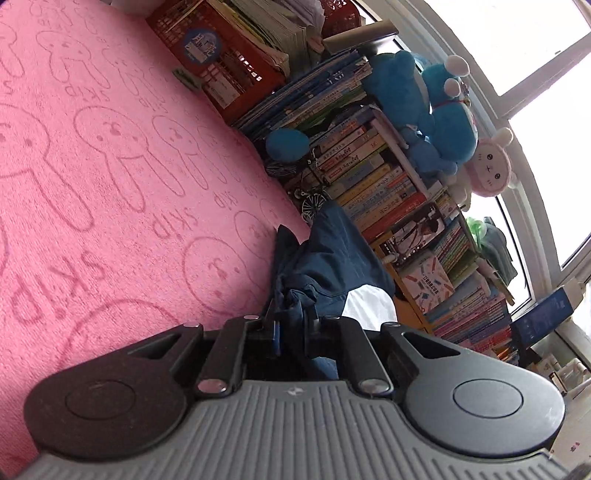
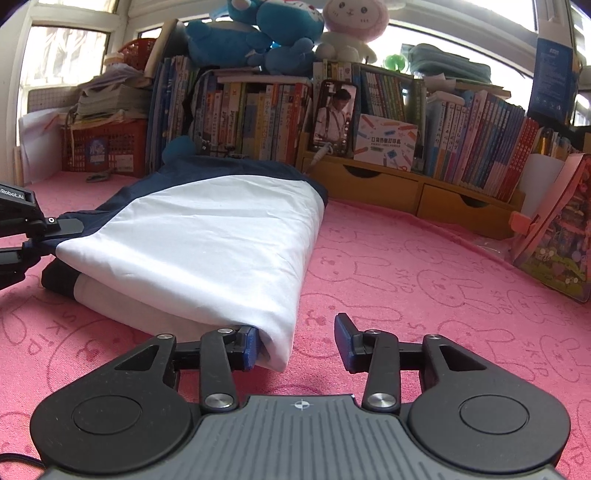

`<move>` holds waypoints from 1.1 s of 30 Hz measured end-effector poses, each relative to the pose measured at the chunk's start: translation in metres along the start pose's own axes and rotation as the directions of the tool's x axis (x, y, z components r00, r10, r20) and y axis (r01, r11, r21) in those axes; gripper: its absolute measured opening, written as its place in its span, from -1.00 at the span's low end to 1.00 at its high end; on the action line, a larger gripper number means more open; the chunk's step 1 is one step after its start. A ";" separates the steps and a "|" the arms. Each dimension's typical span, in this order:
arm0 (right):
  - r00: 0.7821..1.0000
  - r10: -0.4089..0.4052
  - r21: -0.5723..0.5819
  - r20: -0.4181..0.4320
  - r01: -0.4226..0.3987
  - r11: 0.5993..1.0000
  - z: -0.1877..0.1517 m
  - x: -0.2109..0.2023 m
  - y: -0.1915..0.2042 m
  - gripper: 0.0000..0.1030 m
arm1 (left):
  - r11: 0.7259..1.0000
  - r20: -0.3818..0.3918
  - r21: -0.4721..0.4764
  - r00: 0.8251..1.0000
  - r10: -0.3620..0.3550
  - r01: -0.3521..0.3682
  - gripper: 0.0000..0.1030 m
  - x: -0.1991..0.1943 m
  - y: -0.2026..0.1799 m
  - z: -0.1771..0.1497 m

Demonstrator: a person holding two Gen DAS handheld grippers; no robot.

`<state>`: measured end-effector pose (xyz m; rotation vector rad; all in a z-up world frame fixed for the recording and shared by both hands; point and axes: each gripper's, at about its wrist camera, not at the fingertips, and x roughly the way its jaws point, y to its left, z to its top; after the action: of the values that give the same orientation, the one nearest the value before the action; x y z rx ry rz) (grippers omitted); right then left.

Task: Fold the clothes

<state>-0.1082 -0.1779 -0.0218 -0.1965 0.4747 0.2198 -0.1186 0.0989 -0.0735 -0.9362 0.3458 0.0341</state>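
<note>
On the pink bunny-print cloth (image 2: pixel 424 273) lies the navy-and-white garment (image 2: pixel 207 240), folded over on itself into a thick wedge, white panel uppermost, navy along the far edge and at the left corner. Stretches from just ahead of the right gripper (image 2: pixel 295 341) back toward the bookshelf (image 2: pixel 461 122).

Right gripper: spread wide, low over the cloth. Left finger touching the white fold's near corner, right finger apart from it over bare pink. Grasping nothing.

Left gripper (image 1: pixel 291 325): clenched on bunched navy fabric of the same garment, with a patch of white showing just right of the pinch. Seen from the right wrist view too (at the far left edge), black fingers meeting the garment's navy corner.

Behind the garment, a packed row of upright books atop a wooden base with two drawers (image 2: pixel 424 192). Propped against the books, a phone (image 2: pixel 334 114) showing a man in a white shirt. Above, blue plush toys (image 2: pixel 273 33) and a pink-hooded white plush (image 2: pixel 351 26) before bright windows. Far left, a red crate (image 2: pixel 107 146) stacked with papers. Far right, a colourful picture book (image 2: pixel 557 229) leaning upright.
</note>
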 end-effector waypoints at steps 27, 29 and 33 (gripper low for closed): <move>0.970 0.218 -0.619 0.105 -0.108 0.778 0.013 0.003 0.178 0.29 | 0.992 -0.241 0.035 0.965 -0.107 0.119 -0.79 -0.010 0.030 0.022; 0.968 0.230 -0.615 0.101 -0.121 0.779 0.016 0.007 0.185 0.14 | 0.990 -0.263 0.062 0.958 -0.110 0.130 -0.74 -0.016 0.032 0.031; 0.969 0.225 -0.579 0.097 -0.130 0.805 0.018 0.010 0.190 -0.49 | 0.973 -0.272 0.181 0.958 -0.094 0.147 -0.57 -0.031 0.029 0.056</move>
<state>-0.1405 0.0098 -0.0364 -0.7212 0.2517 0.5614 -0.1371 0.1639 -0.0564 -0.7615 0.5263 -0.2360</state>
